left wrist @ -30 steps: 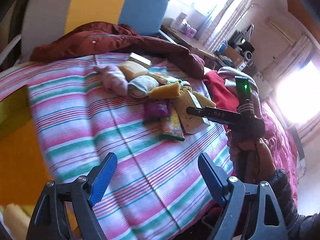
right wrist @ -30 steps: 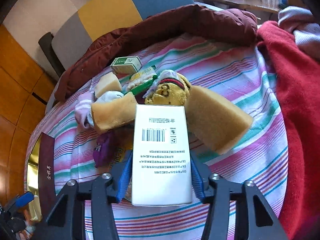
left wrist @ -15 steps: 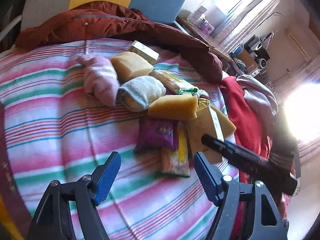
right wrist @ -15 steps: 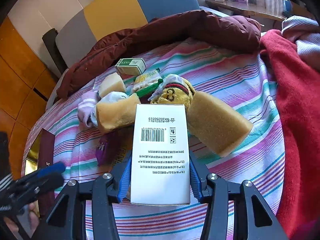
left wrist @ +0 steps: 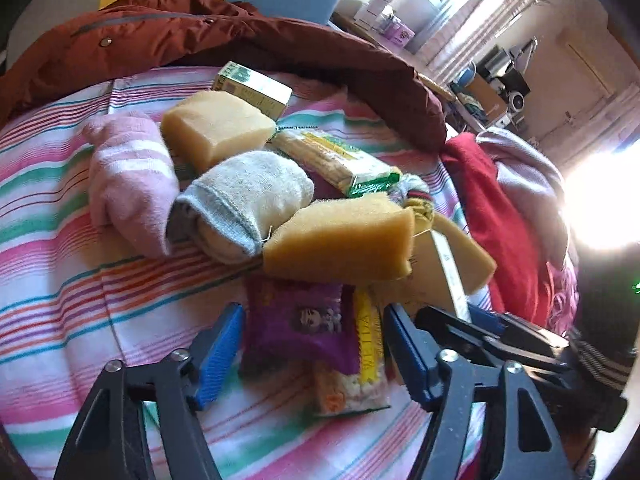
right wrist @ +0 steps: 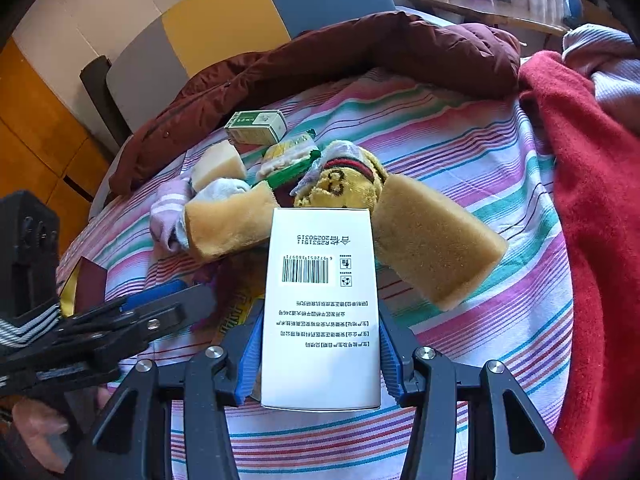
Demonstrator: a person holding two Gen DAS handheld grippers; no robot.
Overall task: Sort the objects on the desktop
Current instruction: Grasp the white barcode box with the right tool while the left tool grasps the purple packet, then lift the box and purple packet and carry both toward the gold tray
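From my left wrist view, the purple packet (left wrist: 296, 332) hides much of the yellow snack packet (left wrist: 366, 344) under it, whose print is blurred. I can't tell whether my closing left claw (left wrist: 310, 354) touches either. The white box (left wrist: 440, 276), at three o'clock from the sponge (left wrist: 340, 236), shows only an edge behind it. Glare washes out the room at three o'clock. In the right wrist view, the white box (right wrist: 322, 304) covers what lies beneath it, and its small print is unreadable. The dark red book (right wrist: 90, 284) at nine o'clock is partly hidden by the left claw.
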